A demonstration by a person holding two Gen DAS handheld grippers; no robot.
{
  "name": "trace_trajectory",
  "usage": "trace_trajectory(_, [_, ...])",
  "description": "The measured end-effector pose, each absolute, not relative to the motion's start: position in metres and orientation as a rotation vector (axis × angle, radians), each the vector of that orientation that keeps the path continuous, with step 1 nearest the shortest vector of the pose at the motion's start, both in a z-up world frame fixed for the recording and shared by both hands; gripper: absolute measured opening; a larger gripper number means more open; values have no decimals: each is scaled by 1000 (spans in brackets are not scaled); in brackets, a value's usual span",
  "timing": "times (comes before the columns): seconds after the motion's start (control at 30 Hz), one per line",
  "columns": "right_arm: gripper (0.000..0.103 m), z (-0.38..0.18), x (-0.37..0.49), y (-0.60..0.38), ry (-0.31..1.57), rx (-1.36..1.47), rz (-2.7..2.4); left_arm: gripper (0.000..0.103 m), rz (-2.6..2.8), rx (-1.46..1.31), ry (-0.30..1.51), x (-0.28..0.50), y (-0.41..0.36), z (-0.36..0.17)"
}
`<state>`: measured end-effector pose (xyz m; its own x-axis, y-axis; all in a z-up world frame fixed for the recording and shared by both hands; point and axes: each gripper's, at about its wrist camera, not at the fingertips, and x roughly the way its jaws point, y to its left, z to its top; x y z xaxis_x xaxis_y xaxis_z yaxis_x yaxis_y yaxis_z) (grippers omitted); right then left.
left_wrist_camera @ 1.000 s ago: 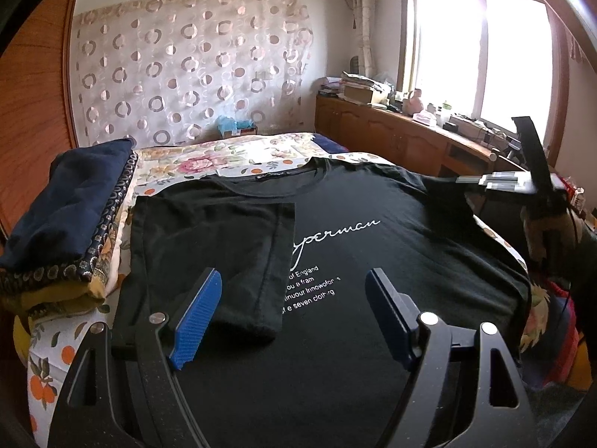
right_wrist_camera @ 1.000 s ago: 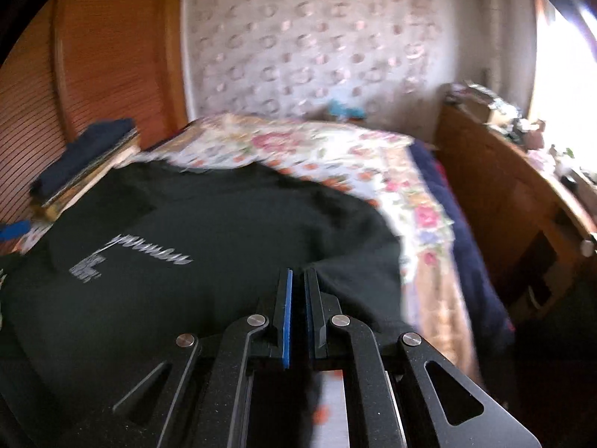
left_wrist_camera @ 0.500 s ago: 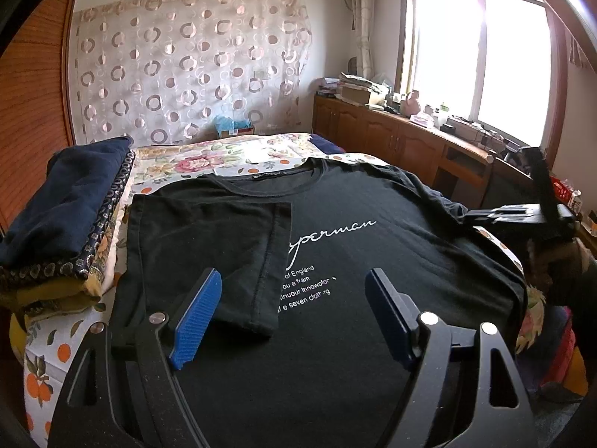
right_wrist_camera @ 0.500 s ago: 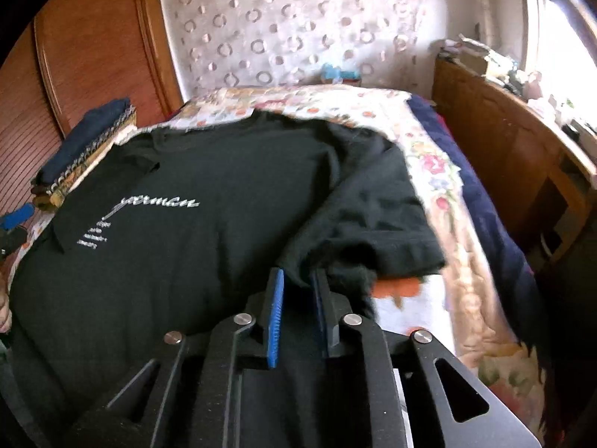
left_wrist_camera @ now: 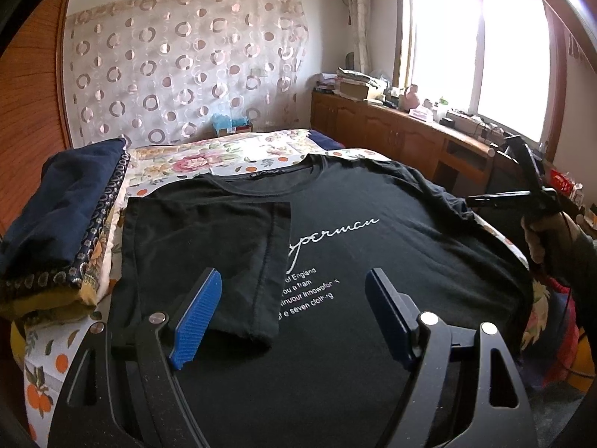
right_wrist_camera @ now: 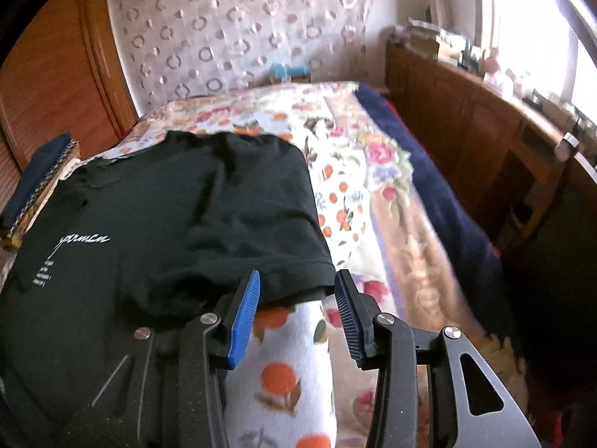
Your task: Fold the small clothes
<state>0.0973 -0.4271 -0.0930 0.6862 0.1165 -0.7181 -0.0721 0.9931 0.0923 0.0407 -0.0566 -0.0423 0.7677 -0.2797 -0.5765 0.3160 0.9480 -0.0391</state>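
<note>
A black T-shirt (left_wrist_camera: 373,254) with white lettering lies front up on the bed. Its left sleeve (left_wrist_camera: 205,246) is folded in over the chest. My left gripper (left_wrist_camera: 293,276) hovers open above the shirt's lower part, with nothing between its blue pads. In the right wrist view, the shirt's right sleeve (right_wrist_camera: 261,246) lies flat at the bed's side. My right gripper (right_wrist_camera: 298,276) is at its hem with the jaws opening; the hem's edge sits between the fingertips and the pads do not press it. The left wrist view shows the right gripper (left_wrist_camera: 522,194) in a person's hand (left_wrist_camera: 541,239).
A pile of folded clothes (left_wrist_camera: 63,216) sits at the left edge of the bed. The floral bedspread (right_wrist_camera: 354,194) shows beyond the shirt and along the right side. A wooden cabinet (left_wrist_camera: 391,138) with clutter runs under the window on the right.
The right gripper went from shut on the sleeve cloth to open while sinking toward the bed's right side. The sleeve now lies flat. The left gripper stayed still.
</note>
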Motion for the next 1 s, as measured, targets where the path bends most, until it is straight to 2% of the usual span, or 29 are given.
trace_trajectory(0.1, [43,-101,109,-431,860,94,127,80,-322,69,630,49,-57,-46])
trace_trajectory(0.23, [23,-96,107,-431,847,98,148,80,-314,65,641,54,-55,-48])
trace_trajectory(0.27, [22,-95,105,-428,843,71,142,80,-314,57,643,54,-54,-48])
trace_trajectory(0.33, [7,-91,104,-431,835,12,124,80,-312,49,645,54,-52,-49])
trace_trajectory(0.4, [5,-87,106,-430,831,-19,121,80,-310,44,644,52,-50,-49])
trace_trajectory(0.6, [5,-63,104,-409,731,-69,155,80,-302,28,642,51,-44,-50])
trace_trajectory(0.93, [5,-20,81,-294,586,-162,430,80,-287,5,633,49,-33,-49])
trace_trajectory(0.97, [9,-18,79,-288,580,-159,451,80,-286,3,631,48,-32,-49])
trace_trajectory(1.0, [22,-17,78,-285,578,-163,454,80,-286,2,630,48,-31,-48])
